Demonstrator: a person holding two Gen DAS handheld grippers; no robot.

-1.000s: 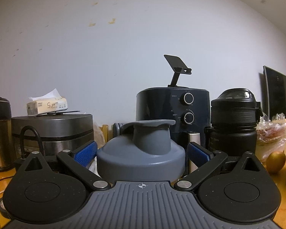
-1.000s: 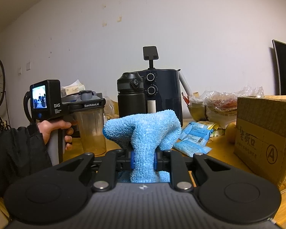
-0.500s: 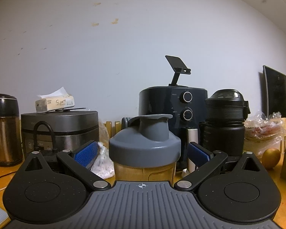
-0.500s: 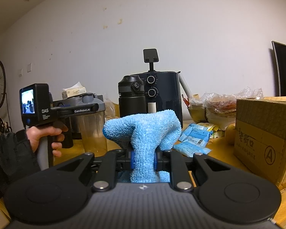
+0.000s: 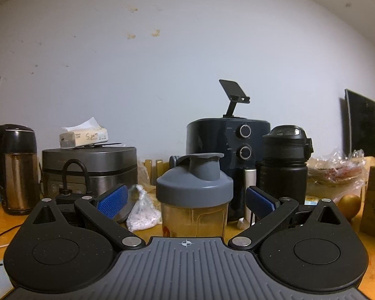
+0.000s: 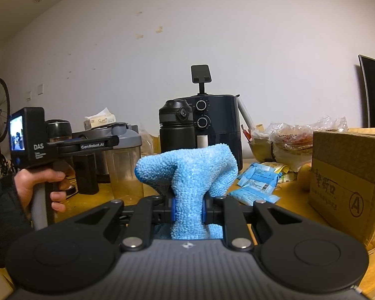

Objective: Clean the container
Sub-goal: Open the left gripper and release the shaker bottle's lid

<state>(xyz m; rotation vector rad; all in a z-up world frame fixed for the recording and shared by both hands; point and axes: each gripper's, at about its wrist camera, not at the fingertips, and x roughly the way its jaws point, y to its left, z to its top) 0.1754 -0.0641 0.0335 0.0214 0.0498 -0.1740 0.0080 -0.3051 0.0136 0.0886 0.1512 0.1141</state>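
A clear shaker bottle [image 5: 193,210] with a grey lid stands upright on the wooden table, straight ahead of my left gripper [image 5: 186,201]. The left gripper is open, its blue pads apart and short of the bottle, not touching it. In the right wrist view the same bottle [image 6: 126,165] stands at left behind the left gripper [image 6: 87,147]. My right gripper [image 6: 187,206] is shut on a folded blue microfibre cloth [image 6: 190,172] that sticks up between the fingers.
Behind the bottle stand a dark air fryer [image 5: 228,150], a black flask [image 5: 285,165], a grey cooker [image 5: 90,170] with a tissue pack and a kettle [image 5: 12,167]. A cardboard box [image 6: 350,182], blue packets [image 6: 257,180] and bagged food lie at right.
My left gripper has drawn back from the shaker bottle, which now looks smaller and stands free on the table. The right gripper still holds the cloth, nearly unmoved.
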